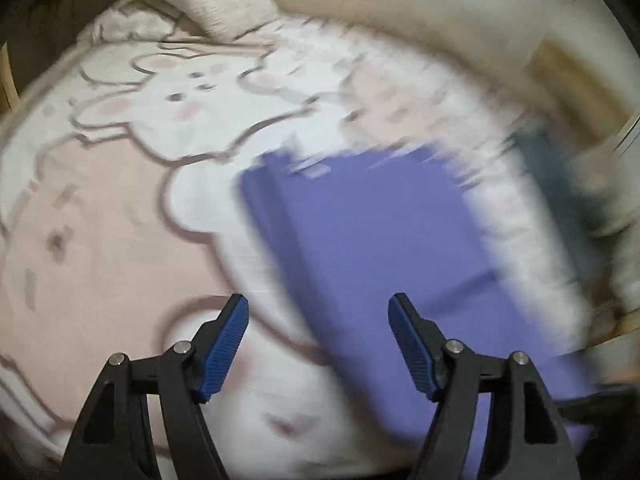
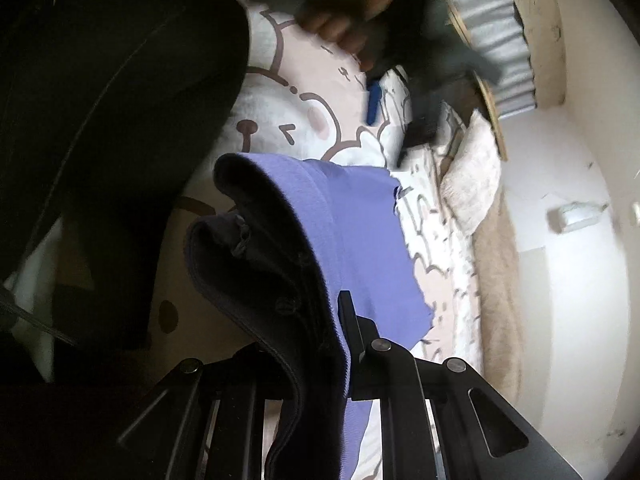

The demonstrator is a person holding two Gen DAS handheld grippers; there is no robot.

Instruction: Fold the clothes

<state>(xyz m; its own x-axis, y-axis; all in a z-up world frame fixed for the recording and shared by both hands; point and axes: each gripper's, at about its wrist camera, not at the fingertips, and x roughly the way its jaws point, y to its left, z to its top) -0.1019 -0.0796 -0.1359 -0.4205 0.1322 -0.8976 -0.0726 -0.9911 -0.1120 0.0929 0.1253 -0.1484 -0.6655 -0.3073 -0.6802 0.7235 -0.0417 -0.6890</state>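
Observation:
A purple garment (image 1: 376,240) lies on a pink and white cartoon bedsheet (image 1: 100,240). In the left wrist view, my left gripper (image 1: 318,340) is open and empty, hovering above the garment's near left edge; the view is motion-blurred. In the right wrist view, my right gripper (image 2: 320,312) is shut on a fold of the purple garment (image 2: 352,232) and holds it lifted above the bedsheet (image 2: 280,128). The left gripper's blue pad (image 2: 374,104) and the hand holding it show at the top.
A fluffy white pillow (image 1: 208,0) lies at the bed's far end, also seen in the right wrist view (image 2: 472,188). A beige blanket (image 2: 496,272) runs along the bed beside a white wall (image 2: 580,280). The person's dark-clothed body (image 2: 100,120) fills the left.

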